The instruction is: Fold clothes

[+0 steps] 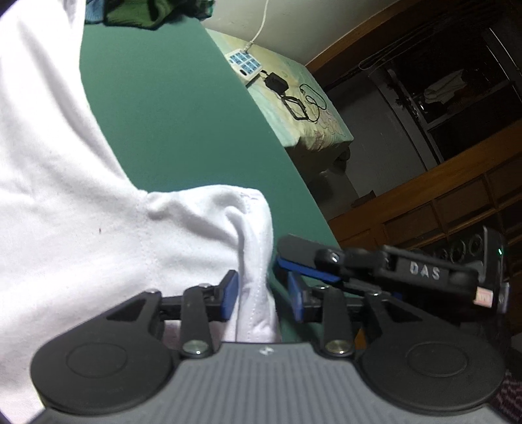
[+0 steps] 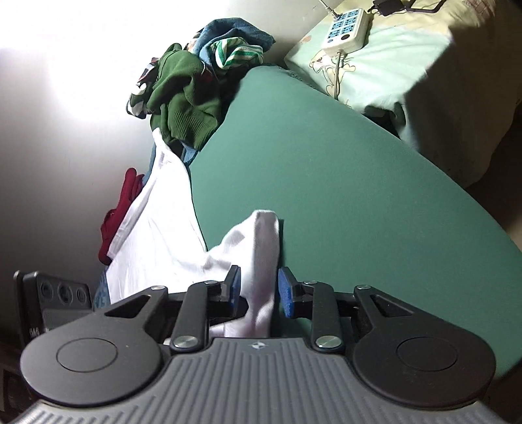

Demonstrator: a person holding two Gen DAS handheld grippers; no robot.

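The green table top point(image 2: 342, 182) fills most of both views and carries the work; the white shirt point(image 1: 65, 195) lies spread over its left part, with one sleeve end bunched toward me at the near edge. At the far end, the right wrist view shows a heap of unfolded clothes point(image 2: 186, 98), green knit on top, a red piece lower down the side. My left gripper point(image 1: 262, 298) has its jaws apart with the sleeve hem standing between them; the left blue pad lies against the cloth, the right pad clear of it, so no grip. My right gripper point(image 2: 257, 292) reads the same: jaws apart, a fold of the same white cloth between, a visible gap at the right pad. I judge the step to be taking hold of the sleeve edge for a fold. To do it well, I would push each gripper further in so the hem sits deep between the pads, close on a single doubled edge, and keep both hands level so the crease runs straight. The left wrist view alone shows the right gripper crossing just beside mine, nearly touching, a collision risk. Only the right wrist view shows the heap and the shirt's full length. The power strip point(image 2: 345, 26) appears in both.
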